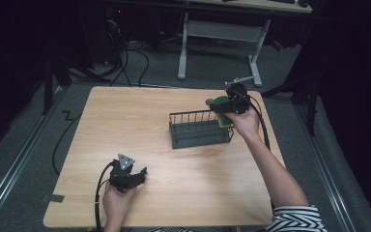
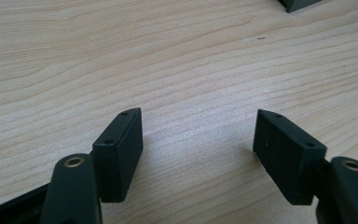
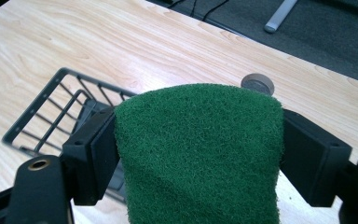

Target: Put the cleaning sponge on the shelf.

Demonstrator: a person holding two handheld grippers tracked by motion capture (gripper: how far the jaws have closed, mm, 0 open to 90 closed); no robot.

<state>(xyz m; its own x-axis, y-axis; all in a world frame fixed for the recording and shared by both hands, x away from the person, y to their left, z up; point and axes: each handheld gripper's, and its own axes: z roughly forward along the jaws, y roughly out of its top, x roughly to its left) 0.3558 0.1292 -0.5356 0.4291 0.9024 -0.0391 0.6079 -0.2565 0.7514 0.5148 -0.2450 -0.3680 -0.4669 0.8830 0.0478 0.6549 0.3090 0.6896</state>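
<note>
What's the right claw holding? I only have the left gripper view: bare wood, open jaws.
Observer: A green scouring pad, clamped between the right claw's jaws.
Operator: Where is it over the table?
Observer: Above the right end of a dark wire rack, seen in the high view.
Operator: Anything else near it?
Observer: A small round grey object lies on the table just beyond the pad; I cannot tell what it is.
</note>
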